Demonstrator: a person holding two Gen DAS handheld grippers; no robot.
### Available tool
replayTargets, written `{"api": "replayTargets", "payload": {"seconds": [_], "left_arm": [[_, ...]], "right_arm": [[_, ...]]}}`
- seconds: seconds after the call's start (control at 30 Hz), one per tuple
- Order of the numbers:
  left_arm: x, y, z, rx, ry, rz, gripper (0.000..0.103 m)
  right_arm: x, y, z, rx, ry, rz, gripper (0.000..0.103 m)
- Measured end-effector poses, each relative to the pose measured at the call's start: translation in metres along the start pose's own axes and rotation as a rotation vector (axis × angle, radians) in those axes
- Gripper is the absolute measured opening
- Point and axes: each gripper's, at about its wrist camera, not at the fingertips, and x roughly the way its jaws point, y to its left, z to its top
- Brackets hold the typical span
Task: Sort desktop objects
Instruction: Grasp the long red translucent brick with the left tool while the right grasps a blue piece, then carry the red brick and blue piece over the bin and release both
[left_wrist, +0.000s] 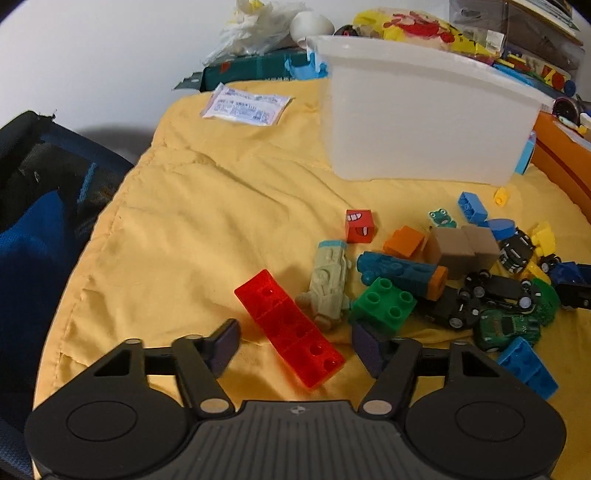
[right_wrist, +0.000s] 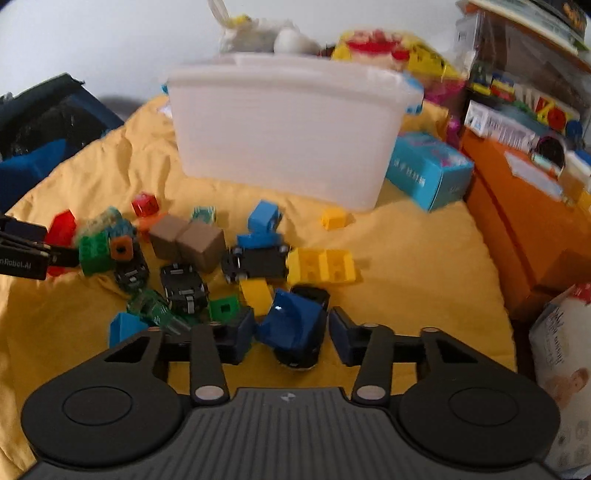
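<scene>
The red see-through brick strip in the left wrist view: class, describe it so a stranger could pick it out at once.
Start at the big white tub on the yellow cloth, then come toward the camera past the toy pile. At its left edge, beside the pale toy train, lies the red strip, slanting between the left gripper fingers. Nothing nearby is as long, flat or translucent.

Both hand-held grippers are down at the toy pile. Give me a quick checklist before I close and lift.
1. Left hand-held gripper straddles the red block, pads not touching: ok.
2. Red block lies diagonal between the pads, so the grip may be skewed: not ok.
3. Right hand-held gripper has the blue toy between its pads: ok.
4. Right pads pressing on the blue toy: cannot tell, picture blurred.
5. White bin stands upright behind the pile: ok.
6. Green brick sits close to the left gripper's right pad, may get nudged: not ok.
</scene>
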Motion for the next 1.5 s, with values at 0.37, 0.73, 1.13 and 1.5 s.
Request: {"api": "replayTargets", "payload": {"seconds": [0.37, 0.73, 1.13, 1.5], "left_arm": [[-0.023, 0.009, -0.002, 0.035, -0.075, -0.063, 0.027], [-0.066, 0.002, 0.041, 0.010, -0.162, -0.130, 0.027], [-0.100, -0.037, 0.159, 0.063, -0.277, -0.212, 0.027], [-0.053, -0.052, 0.257, 0.060, -0.076, -0.265, 0.027]], "right_arm": [[-0.026, -0.012, 0.000, 0.080, -0.058, 0.034, 0.040], [-0.056, -0.024, 0.034, 0.139, -0.167, 0.082, 0.040], [-0.068, -0.052, 0.138, 0.186, -0.247, 0.155, 0.040], [-0.026, -0.079, 0.231, 0.147, -0.118, 0.154, 0.040]]}}
